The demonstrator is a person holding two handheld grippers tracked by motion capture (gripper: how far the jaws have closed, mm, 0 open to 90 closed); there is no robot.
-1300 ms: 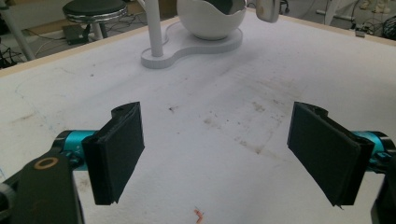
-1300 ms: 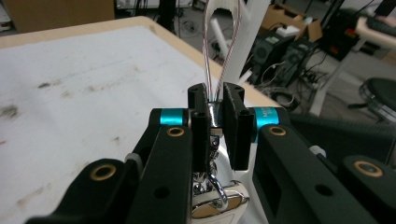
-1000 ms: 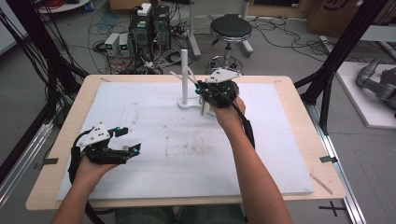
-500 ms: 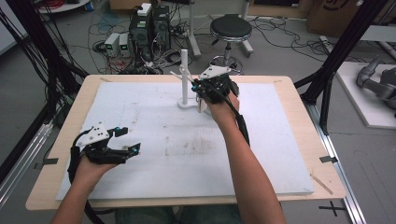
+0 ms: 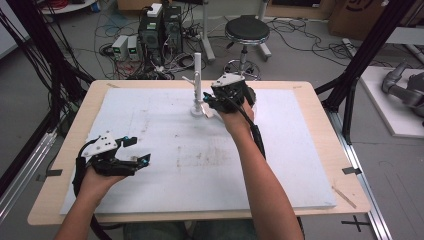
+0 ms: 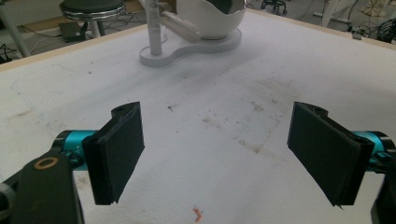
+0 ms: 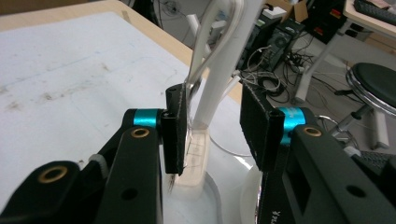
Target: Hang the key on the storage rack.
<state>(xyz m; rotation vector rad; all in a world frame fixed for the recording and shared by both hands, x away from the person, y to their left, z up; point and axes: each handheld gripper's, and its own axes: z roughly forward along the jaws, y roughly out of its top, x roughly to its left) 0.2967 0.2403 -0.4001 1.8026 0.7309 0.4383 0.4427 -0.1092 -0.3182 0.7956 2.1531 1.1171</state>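
High view: the right hand-held gripper (image 5: 220, 100) hides part of the white stand (image 5: 197, 82) at the far middle of the bench (image 5: 320, 115); the left hand-held gripper (image 5: 127, 160) hovers near the front left, jaws apart. A stool (image 5: 246, 30) and computers (image 5: 160, 27) stand beyond.

Left gripper view: jaws wide open, empty; the stand's base (image 6: 187, 49) lies well ahead, its top cut off.

Right gripper view: jaws partly open beside the stand's post (image 7: 224, 70); a thin wire loop (image 7: 205, 42) touches the left pad (image 7: 176, 135). Whether it is gripped cannot be told.

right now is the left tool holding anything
No, the left tool is open, with bare white table between its pads and nothing gripped.
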